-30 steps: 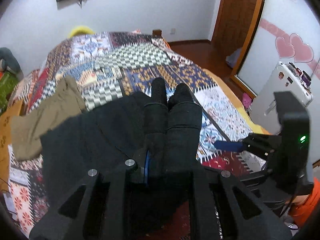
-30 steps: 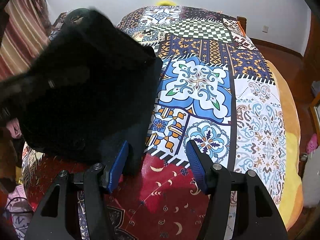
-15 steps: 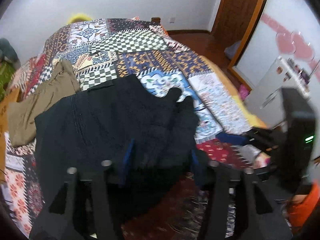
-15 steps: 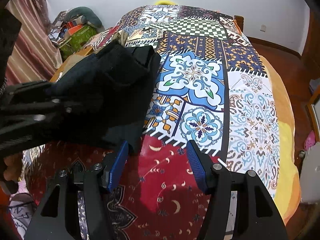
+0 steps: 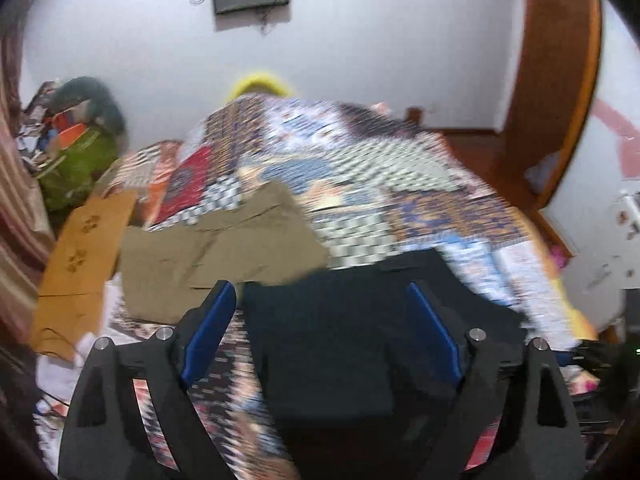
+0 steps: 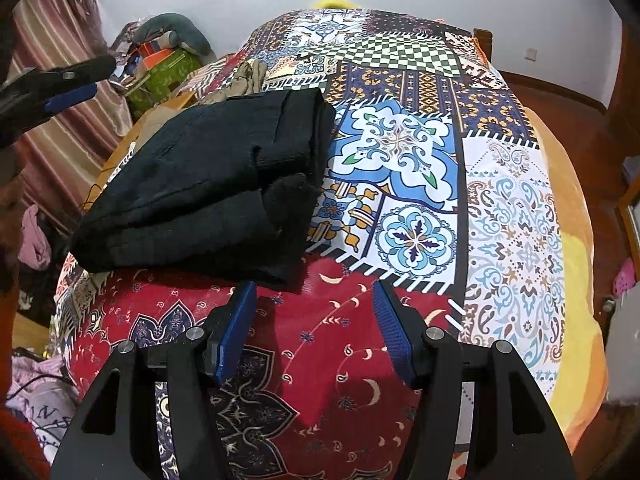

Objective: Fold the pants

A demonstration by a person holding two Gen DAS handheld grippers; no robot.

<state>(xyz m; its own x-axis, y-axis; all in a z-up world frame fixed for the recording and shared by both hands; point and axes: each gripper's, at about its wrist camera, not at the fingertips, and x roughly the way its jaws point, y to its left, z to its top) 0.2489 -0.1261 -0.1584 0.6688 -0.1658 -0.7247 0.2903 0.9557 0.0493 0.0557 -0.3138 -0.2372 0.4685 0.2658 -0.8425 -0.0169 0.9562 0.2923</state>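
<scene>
The right gripper (image 6: 314, 312) hovers with its jaws spread and empty just short of the folded black pants (image 6: 208, 192), which lie on the patchwork bedspread (image 6: 516, 216). The left gripper (image 5: 320, 320), jaws just opened wide and holding nothing, sits above those pants. Beyond them lie khaki pants (image 5: 224, 248), touching their far edge.

A: State the condition of the black pants (image 6: 208, 188).

B: Folded into a compact, multi-layer bundle. Fabric is dark and matte, with stacked edges visible along the right side.

A: Position?

B: Lying flat on the patchwork bedspread (image 6: 516, 216), at its near left part, overlapping the red panel and the blue floral panel. In the left wrist view the pants (image 5: 340, 328) appear blurred, low in the frame.
</scene>
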